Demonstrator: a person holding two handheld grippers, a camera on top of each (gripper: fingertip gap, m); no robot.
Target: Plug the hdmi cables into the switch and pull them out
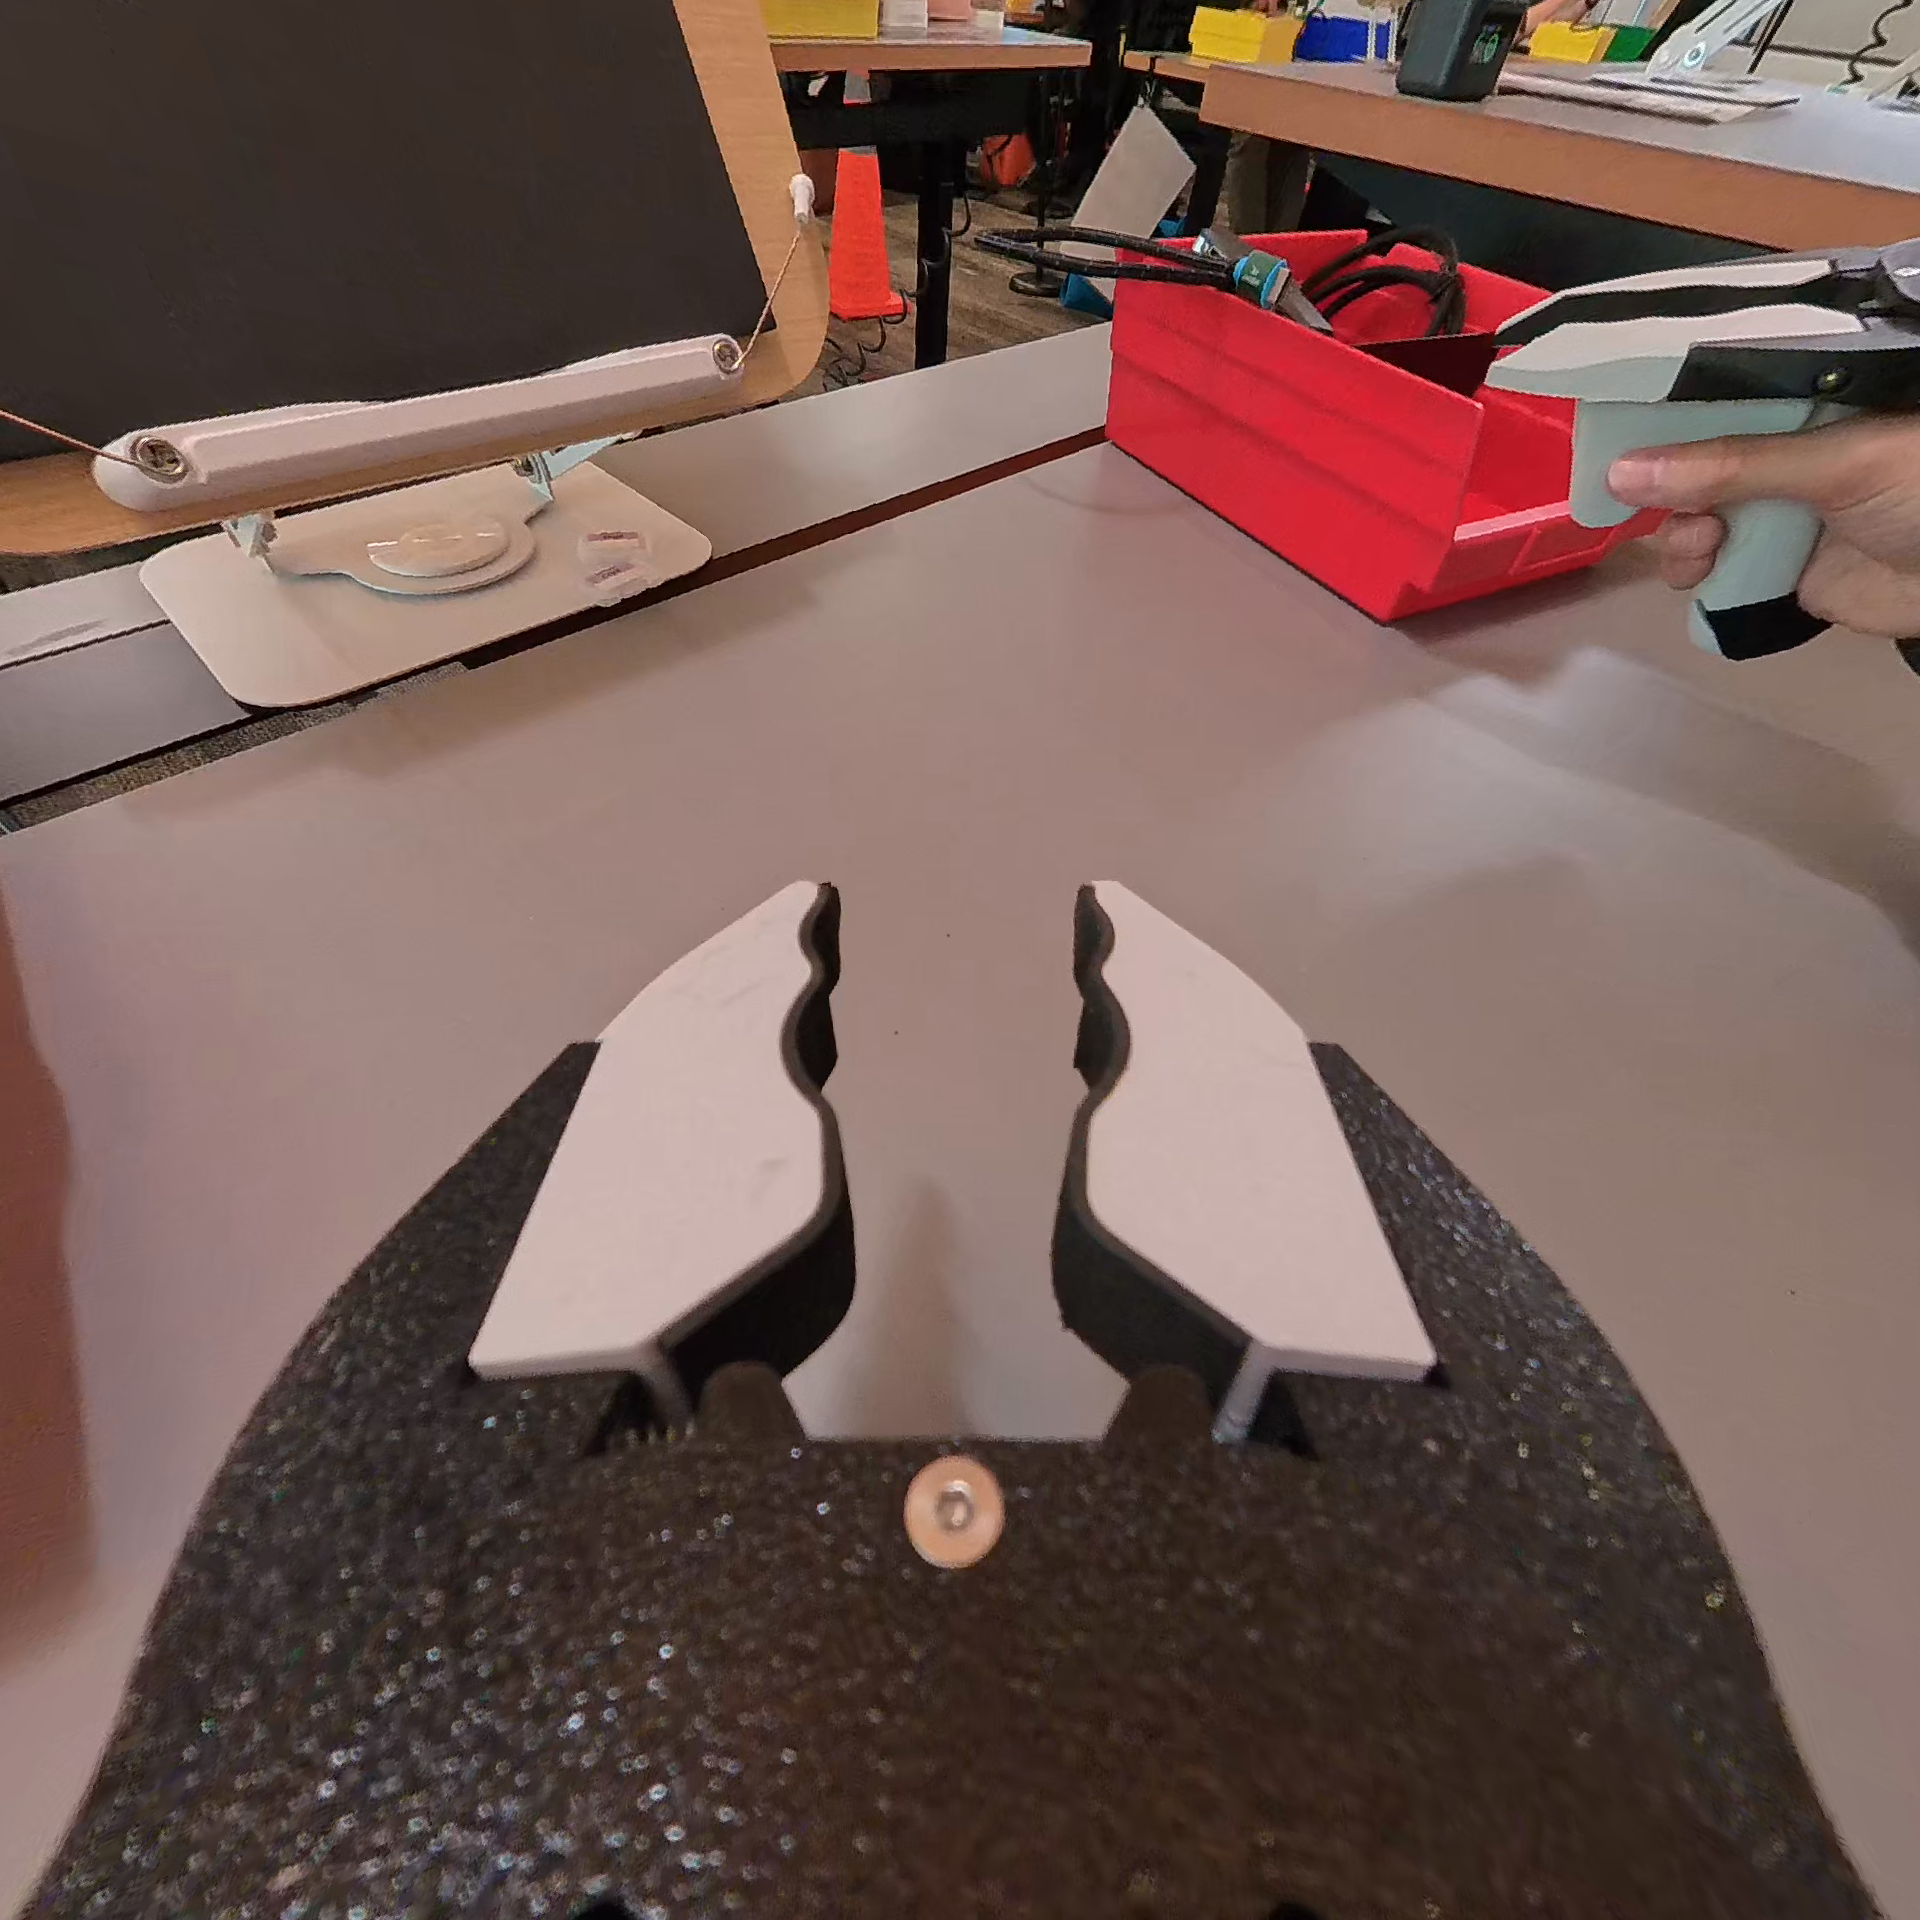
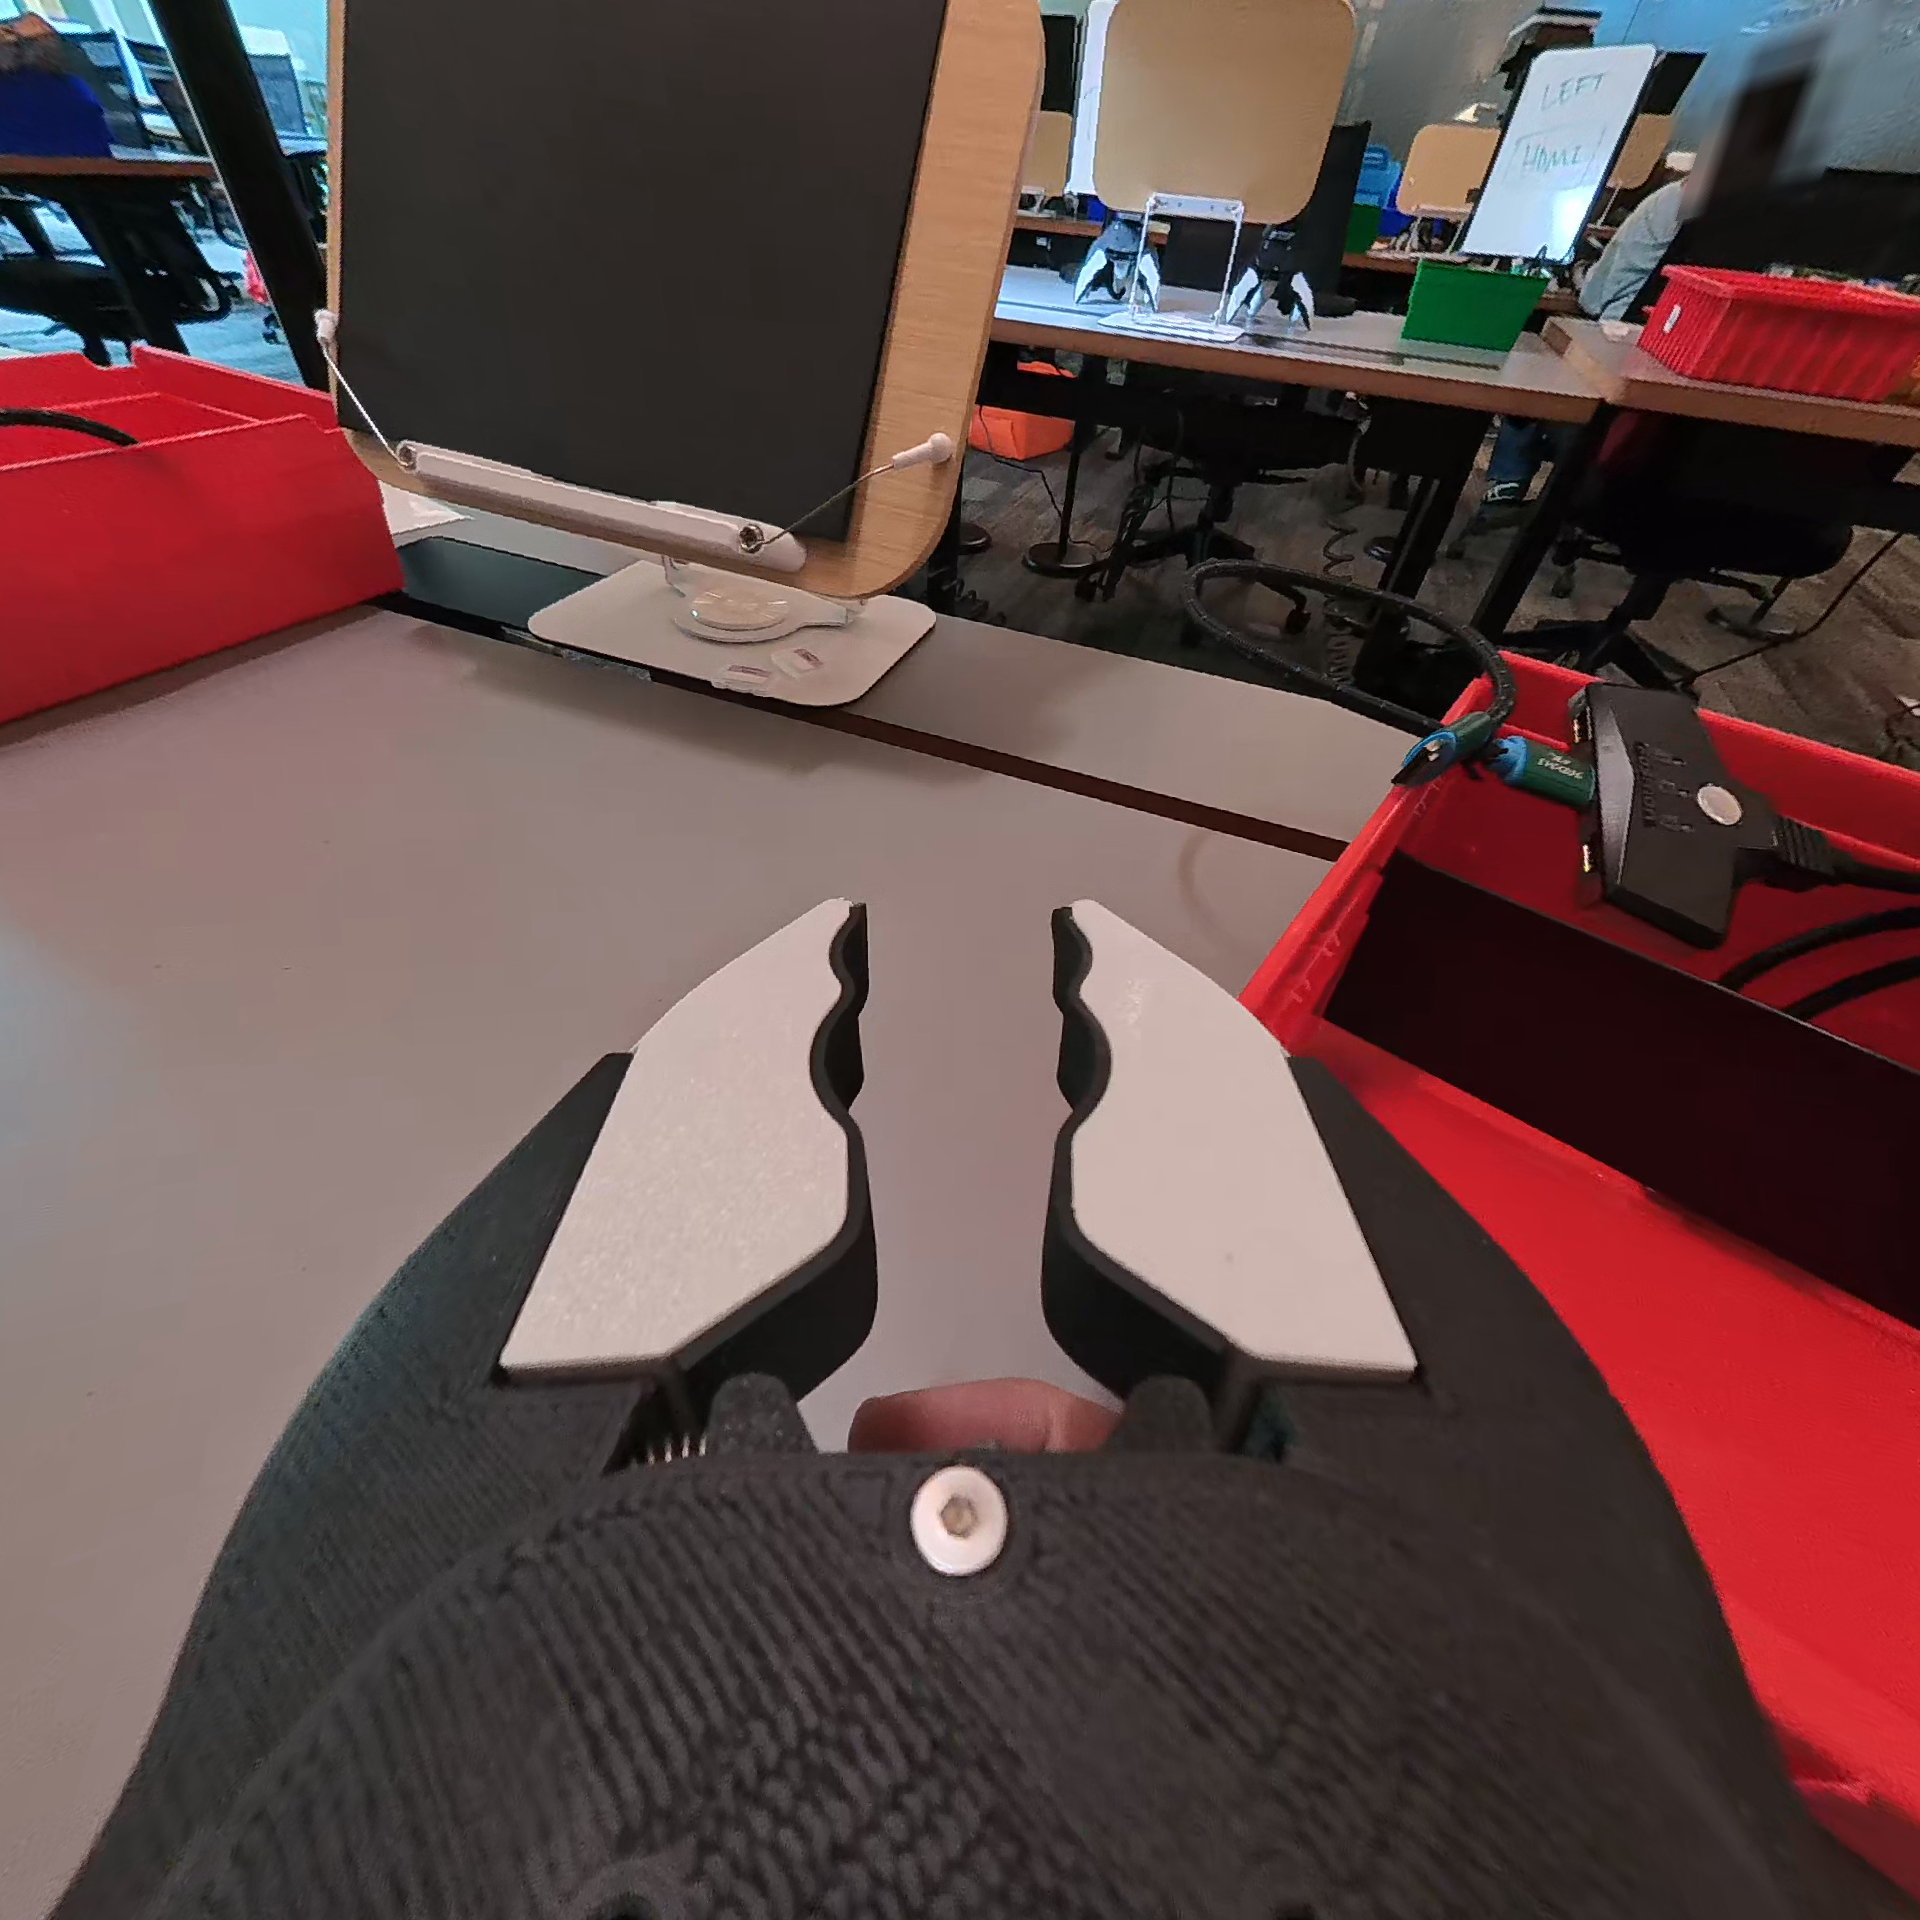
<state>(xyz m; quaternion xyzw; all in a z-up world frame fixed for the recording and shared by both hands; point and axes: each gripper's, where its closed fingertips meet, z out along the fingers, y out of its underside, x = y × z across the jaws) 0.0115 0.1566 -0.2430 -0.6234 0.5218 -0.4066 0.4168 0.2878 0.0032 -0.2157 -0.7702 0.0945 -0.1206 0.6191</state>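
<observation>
A black HDMI switch (image 2: 1662,821) rests tilted in a red bin (image 2: 1351,935) to the right of my right gripper. Two HDMI plugs, one blue (image 2: 1449,753) and one green (image 2: 1553,774), lie at the bin's far rim beside the switch, on a braided black cable (image 2: 1299,613) that loops off the table edge. I cannot tell whether they are plugged in. My right gripper (image 2: 958,914) is open and empty over the grey table (image 2: 416,883), left of the bin. My left gripper (image 1: 956,894) is open and empty over the table (image 1: 1039,727). The bin (image 1: 1299,436) and a plug (image 1: 1257,275) show far right.
A wood-framed dark board on a white stand (image 2: 644,270) stands at the table's far edge; it also shows in the left wrist view (image 1: 364,208). A second red bin (image 2: 156,540) sits at the left. A hand holds the right gripper (image 1: 1501,353) by the bin.
</observation>
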